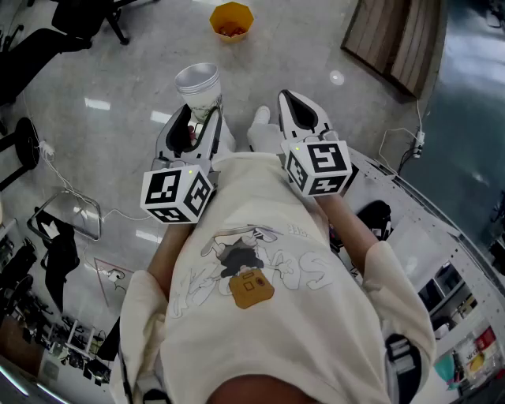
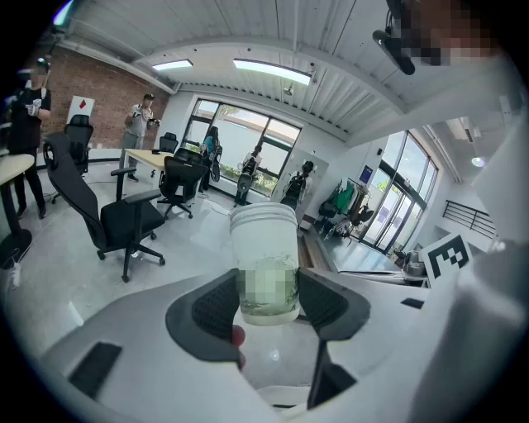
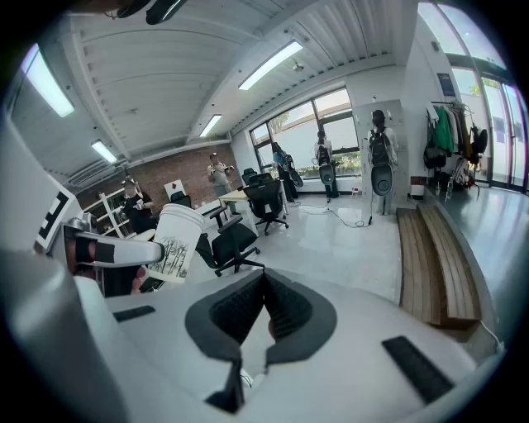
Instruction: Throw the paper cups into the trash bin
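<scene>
Guessing the paper cup (image 2: 264, 240) crushes easy, left gripper (image 2: 266, 301) clamps near its stiffer base, right gripper (image 3: 263, 301) clenched empty, bin (image 1: 231, 20) at 12 o'clock.

Glossy grey floor (image 1: 126, 71) with an orange bin (image 1: 231, 20), a wooden bench (image 1: 398, 39), a black office chair (image 1: 83, 14) and a white cable (image 1: 57, 172) on it.

The cup (image 2: 263, 240) is matt white paper. The left gripper (image 2: 266, 299) and right gripper (image 3: 263, 301) have smooth white plastic shells and black, finely ribbed pads (image 3: 240, 310). The floor (image 1: 300, 55) is polished and glossy. The bench (image 3: 436, 248) is slatted wood, the shirt (image 1: 268, 229) soft cream cloth, the far wall (image 2: 99, 91) rough brick.
</scene>
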`<action>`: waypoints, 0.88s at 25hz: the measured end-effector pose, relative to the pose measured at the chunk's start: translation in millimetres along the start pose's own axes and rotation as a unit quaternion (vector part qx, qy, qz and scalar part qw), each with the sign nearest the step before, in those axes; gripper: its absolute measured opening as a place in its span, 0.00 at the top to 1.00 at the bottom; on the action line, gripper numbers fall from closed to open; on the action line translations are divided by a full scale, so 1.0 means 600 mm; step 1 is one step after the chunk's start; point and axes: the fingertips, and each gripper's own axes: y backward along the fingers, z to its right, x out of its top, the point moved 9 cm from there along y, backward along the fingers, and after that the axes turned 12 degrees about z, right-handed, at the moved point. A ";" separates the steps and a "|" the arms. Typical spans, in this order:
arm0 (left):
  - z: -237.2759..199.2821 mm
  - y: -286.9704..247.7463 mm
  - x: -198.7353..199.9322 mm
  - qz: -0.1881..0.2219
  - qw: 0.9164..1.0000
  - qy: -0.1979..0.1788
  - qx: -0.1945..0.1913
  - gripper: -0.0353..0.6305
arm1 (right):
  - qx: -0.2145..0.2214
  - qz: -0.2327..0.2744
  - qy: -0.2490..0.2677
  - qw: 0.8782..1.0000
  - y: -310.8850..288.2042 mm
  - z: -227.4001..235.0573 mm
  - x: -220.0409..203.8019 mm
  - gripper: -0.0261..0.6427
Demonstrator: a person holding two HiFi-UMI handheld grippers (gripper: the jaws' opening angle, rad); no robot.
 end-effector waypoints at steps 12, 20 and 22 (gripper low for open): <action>0.017 -0.013 0.000 0.009 1.000 0.011 0.002 0.60 | 0.016 0.007 -0.001 1.000 0.007 0.023 0.007 0.95; 0.059 -0.045 0.005 0.013 1.000 0.014 0.010 0.60 | 0.022 0.014 -0.007 1.000 0.013 0.087 0.019 0.95; 0.073 -0.048 0.000 0.016 1.000 0.015 0.016 0.60 | 0.025 0.019 -0.009 0.999 0.017 0.105 0.018 0.95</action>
